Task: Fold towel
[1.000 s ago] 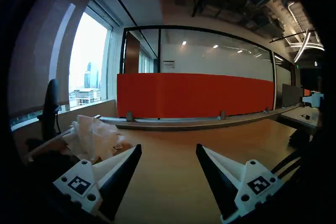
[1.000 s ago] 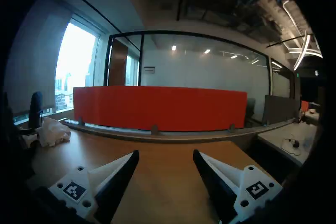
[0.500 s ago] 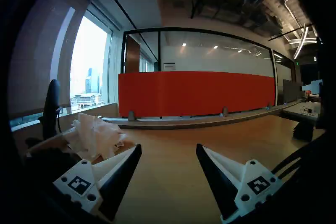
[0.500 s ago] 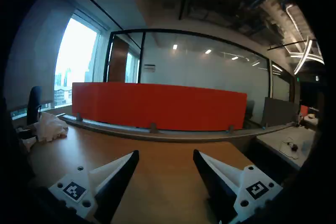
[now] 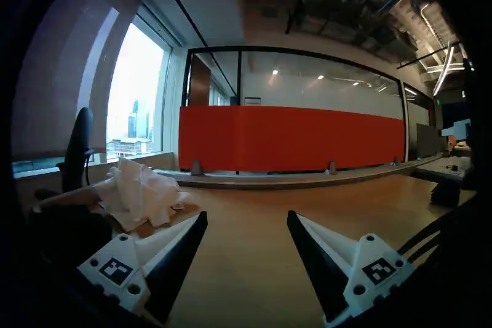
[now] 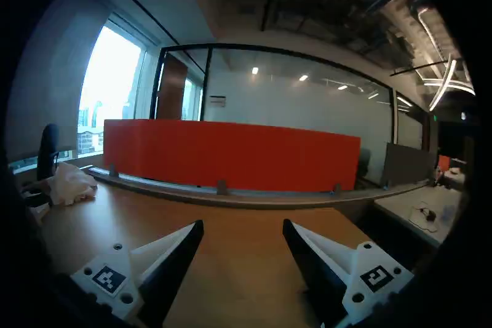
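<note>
Though well apart from the towel [image 5: 138, 196], left tool [image 5: 246, 213] and right tool [image 6: 242, 222] released, desk [image 5: 344, 196] apparently roomy.

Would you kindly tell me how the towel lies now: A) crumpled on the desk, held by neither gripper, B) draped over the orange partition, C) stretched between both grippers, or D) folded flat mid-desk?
A: the towel sits bunched on the wooden desk off to one side, while the left gripper and right gripper stand open with nothing between their fingers.
</note>
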A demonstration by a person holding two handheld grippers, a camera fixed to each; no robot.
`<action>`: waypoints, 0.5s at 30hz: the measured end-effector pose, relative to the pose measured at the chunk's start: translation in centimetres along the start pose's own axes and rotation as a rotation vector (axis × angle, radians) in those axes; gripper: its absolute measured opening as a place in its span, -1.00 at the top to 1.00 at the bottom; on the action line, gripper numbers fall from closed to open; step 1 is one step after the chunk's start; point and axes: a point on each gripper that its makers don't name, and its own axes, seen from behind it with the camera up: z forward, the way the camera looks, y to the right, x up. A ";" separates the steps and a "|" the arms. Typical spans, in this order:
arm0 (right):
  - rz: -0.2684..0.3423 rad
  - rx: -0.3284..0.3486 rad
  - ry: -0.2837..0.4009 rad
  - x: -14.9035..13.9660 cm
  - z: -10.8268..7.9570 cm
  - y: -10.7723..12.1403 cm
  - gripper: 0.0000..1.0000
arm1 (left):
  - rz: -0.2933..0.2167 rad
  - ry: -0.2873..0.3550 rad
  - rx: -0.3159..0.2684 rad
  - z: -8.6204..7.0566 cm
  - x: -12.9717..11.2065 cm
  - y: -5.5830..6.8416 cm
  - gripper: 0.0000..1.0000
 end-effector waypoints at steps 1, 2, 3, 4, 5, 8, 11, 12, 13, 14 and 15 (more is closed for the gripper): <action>0.000 0.002 -0.001 0.0 0.1 -0.1 -1.00 | -0.003 0.004 0.001 0.0 -0.1 0.0 -0.92; 0.000 0.004 -0.002 0.0 0.1 -0.1 -1.00 | -0.005 0.007 0.003 -0.1 -0.2 0.0 -0.93; 0.001 0.005 -0.001 -0.1 0.2 -0.2 -1.00 | -0.008 0.008 0.003 -0.1 -0.3 0.0 -0.92; 0.001 0.005 0.000 -0.1 0.2 -0.2 -1.00 | -0.012 0.005 0.003 -0.1 -0.5 0.0 -0.92; 0.001 0.006 0.001 -0.1 0.3 -0.2 -1.00 | -0.015 0.002 0.003 -0.1 -0.7 0.0 -0.93; 0.001 0.006 0.001 -0.1 0.4 -0.1 -1.00 | -0.005 -0.005 0.007 -0.1 -1.1 -0.2 -0.92; 0.001 0.005 0.003 0.0 0.4 -0.1 -1.00 | 0.017 -0.007 0.009 0.0 -1.4 -0.1 -0.93; 0.001 0.005 0.003 0.0 0.4 -0.1 -1.00 | 0.022 -0.007 0.009 0.0 -1.5 -0.1 -0.93; 0.001 0.005 0.004 0.1 0.4 0.0 -1.00 | 0.024 -0.008 0.007 0.0 -1.5 0.0 -0.93; 0.001 0.005 0.005 0.1 0.4 0.0 -1.00 | 0.025 -0.009 0.006 0.0 -1.5 0.0 -0.93; 0.001 0.004 0.005 0.1 0.4 0.0 -1.00 | 0.026 -0.010 0.006 0.0 -1.5 0.0 -0.93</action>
